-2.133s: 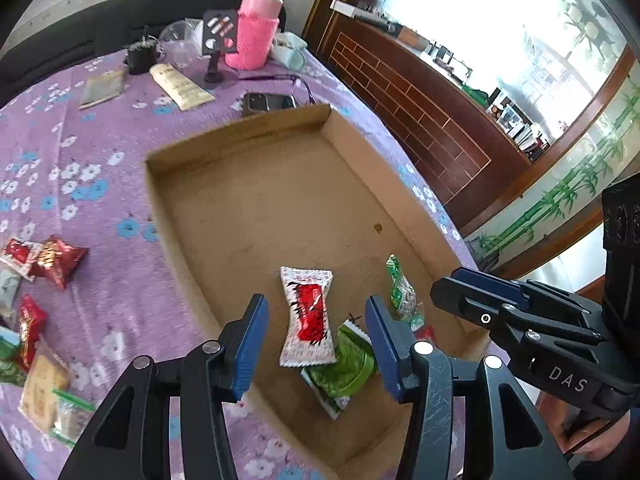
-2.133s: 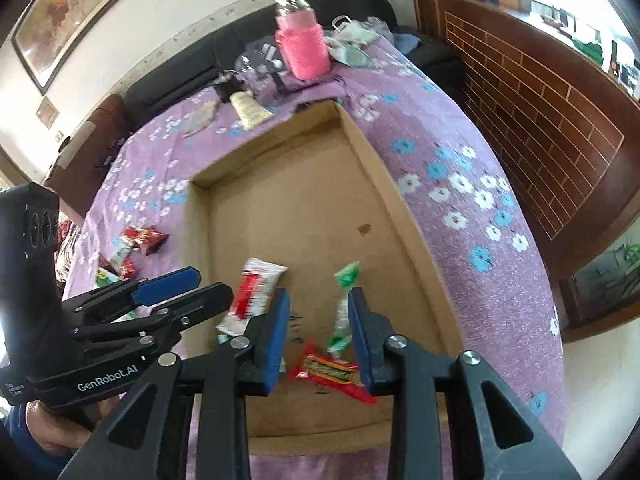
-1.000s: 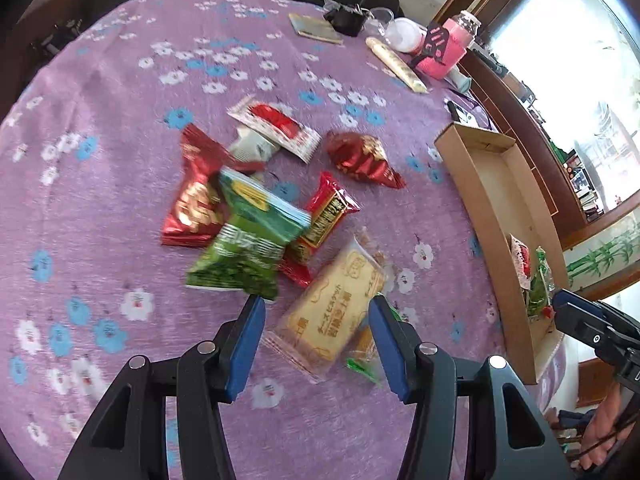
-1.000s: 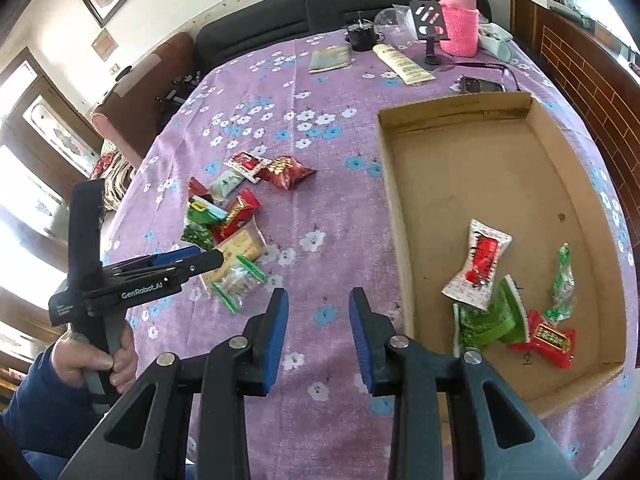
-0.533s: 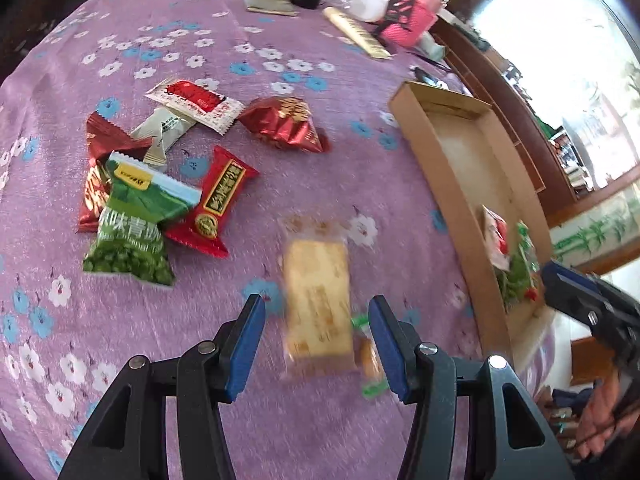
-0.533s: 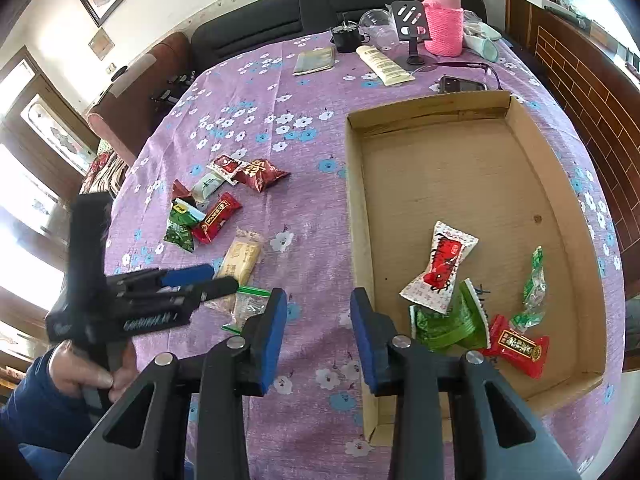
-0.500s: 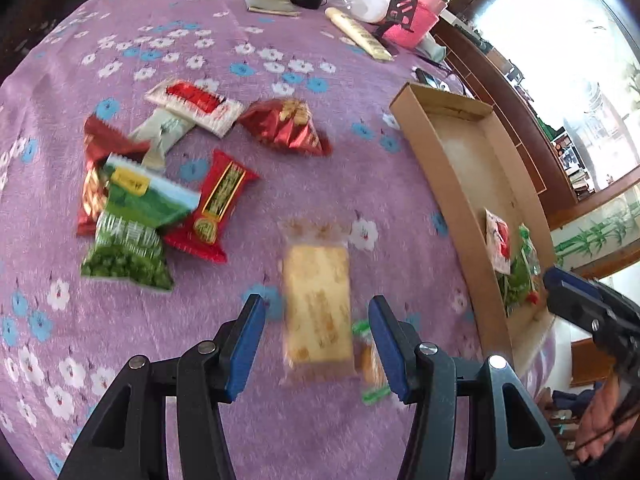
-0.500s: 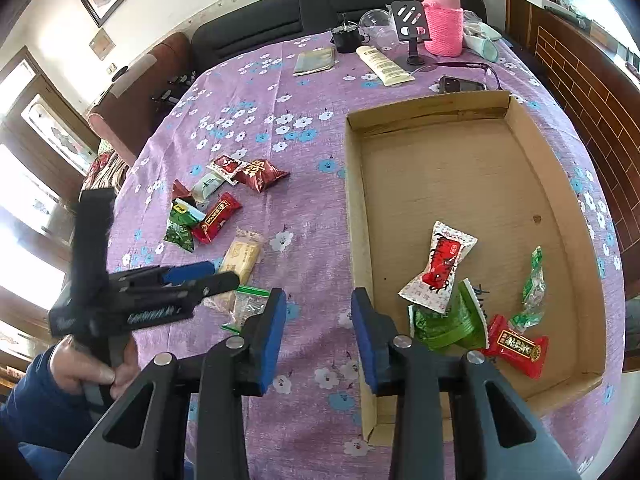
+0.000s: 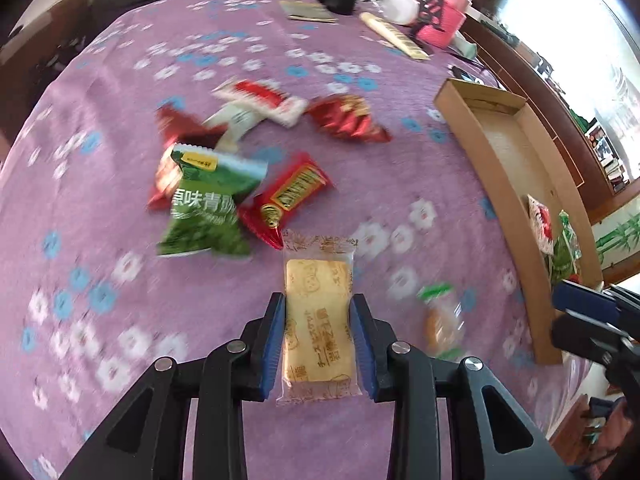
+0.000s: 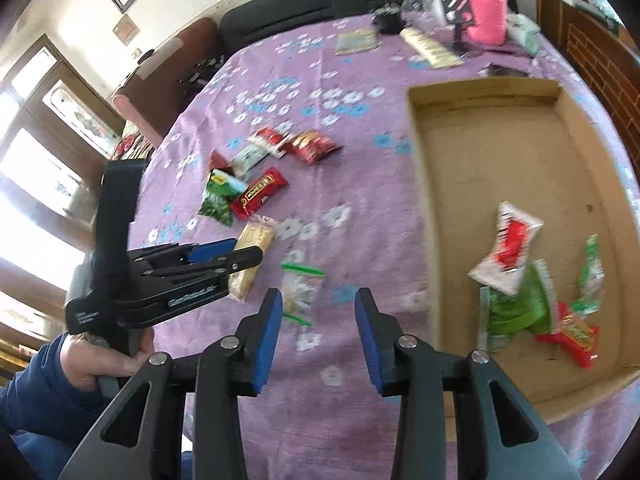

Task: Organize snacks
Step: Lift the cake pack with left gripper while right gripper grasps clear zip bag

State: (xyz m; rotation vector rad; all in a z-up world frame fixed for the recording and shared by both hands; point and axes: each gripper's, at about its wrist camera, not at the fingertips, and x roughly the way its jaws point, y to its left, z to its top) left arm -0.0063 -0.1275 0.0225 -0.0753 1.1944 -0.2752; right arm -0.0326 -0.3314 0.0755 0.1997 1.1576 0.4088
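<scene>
My left gripper [image 9: 318, 336] is closing, and its blue pads press the long sides of a clear biscuit packet [image 9: 318, 300] lying on the purple flowered cloth. The right wrist view shows the same grip [image 10: 228, 252] on that packet [image 10: 254, 240]. My right gripper [image 10: 318, 320] stands open with nothing between its fingers. A small clear packet with green ends [image 10: 300, 292] lies just beyond them. Past the biscuit lie a green pea packet [image 9: 208, 204], a red bar [image 9: 292, 192] and a red foil packet [image 9: 348, 120]. The cardboard box [image 10: 420, 200] on the right holds several snacks, among them a white-and-red packet [image 10: 508, 248].
A pink-sleeved bottle [image 10: 486, 16], a phone stand and other small items stand at the table's far end. A dark sofa runs behind the table. A hand in a blue sleeve [image 10: 100, 360] holds the left gripper at the near left edge.
My left gripper's fingers have come together onto the biscuit packet, which lay loose between them before. The right gripper has drifted left and lower, toward the small clear packet.
</scene>
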